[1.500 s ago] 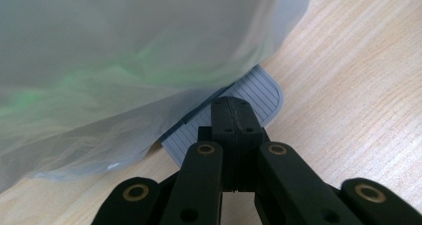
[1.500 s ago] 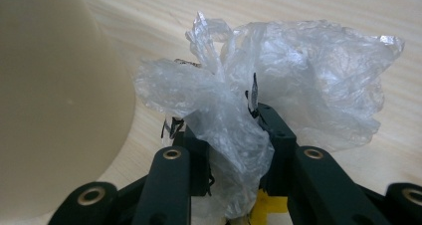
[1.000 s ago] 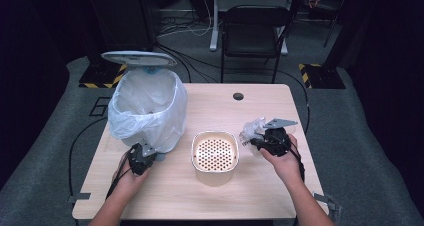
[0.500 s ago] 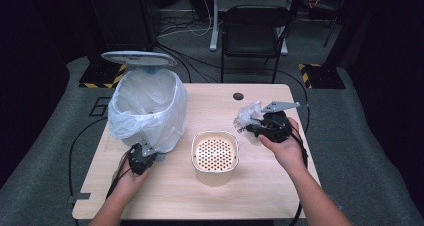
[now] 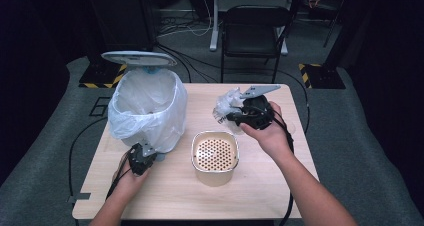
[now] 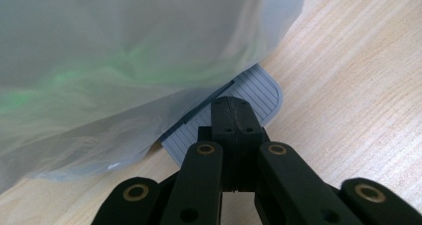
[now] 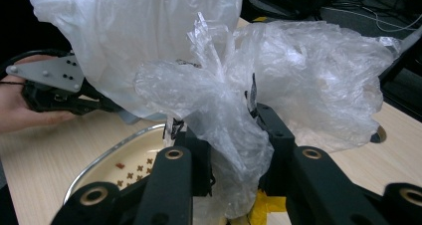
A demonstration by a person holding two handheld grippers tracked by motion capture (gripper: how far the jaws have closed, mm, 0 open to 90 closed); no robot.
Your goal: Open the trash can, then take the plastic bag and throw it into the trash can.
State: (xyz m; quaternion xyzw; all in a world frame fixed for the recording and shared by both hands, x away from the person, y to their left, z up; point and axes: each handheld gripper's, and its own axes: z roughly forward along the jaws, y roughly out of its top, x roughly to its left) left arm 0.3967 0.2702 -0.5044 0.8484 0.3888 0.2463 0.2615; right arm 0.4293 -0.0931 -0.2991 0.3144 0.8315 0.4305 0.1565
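A bin lined with a white plastic bag [image 5: 147,108] stands at the table's left, its lid [image 5: 139,58] raised. My left gripper [image 5: 145,154] is at the bin's foot. Its jaws are shut, and their tips [image 6: 233,110] rest on the grey ribbed pedal [image 6: 254,90] under the bag [image 6: 124,51]. My right gripper [image 5: 234,117] is lifted above the table's right half, shut on a crumpled wad of clear plastic [image 5: 227,102]. In the right gripper view the clear plastic wad [image 7: 278,80] bulges between the jaws of that gripper [image 7: 224,130], with the bin bag [image 7: 134,31] behind it.
A beige tub with a perforated insert [image 5: 215,153] sits mid-table, between the two hands and just below the right gripper. A round hole [image 5: 239,91] marks the tabletop at the back. A black chair [image 5: 255,31] stands beyond the table. Cables trail off both sides.
My right gripper has risen and moved a little toward the far side and the bin, carrying the clear plastic wad. The left gripper stays on the pedal and the lid stays up.
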